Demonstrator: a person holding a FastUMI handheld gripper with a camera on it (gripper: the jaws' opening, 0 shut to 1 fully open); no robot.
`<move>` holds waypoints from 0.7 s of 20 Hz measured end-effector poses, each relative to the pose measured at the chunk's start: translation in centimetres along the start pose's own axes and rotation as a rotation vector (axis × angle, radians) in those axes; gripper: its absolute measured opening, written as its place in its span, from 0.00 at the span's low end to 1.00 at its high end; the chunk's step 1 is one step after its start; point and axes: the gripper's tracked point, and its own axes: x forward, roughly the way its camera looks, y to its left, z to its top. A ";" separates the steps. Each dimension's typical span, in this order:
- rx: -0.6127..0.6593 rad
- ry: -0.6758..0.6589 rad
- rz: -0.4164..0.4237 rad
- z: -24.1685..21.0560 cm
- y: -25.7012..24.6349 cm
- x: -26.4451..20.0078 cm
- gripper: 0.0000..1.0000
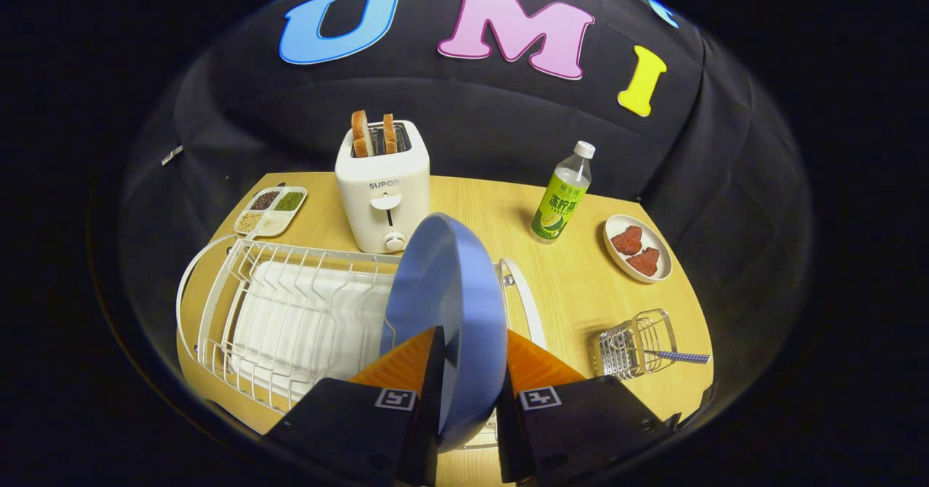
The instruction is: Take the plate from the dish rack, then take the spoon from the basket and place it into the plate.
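Your gripper (468, 371) is clamped on the blue plate (443, 305), both fingers pressing its rim, the plate standing on edge above the white dish rack's (290, 313) right end. To the right on the worktop (566, 284), the spoon (682, 357) pokes from the wire basket (635, 345).
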 end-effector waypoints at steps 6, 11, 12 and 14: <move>0.009 -0.041 -0.036 2.3 -0.8 -0.6 0.31; 0.141 -0.035 -0.012 2.3 -2.1 -1.4 0.30; 0.170 -0.033 0.003 2.2 -2.3 -1.7 0.31; 0.232 -0.027 0.029 2.2 -2.5 -2.4 0.30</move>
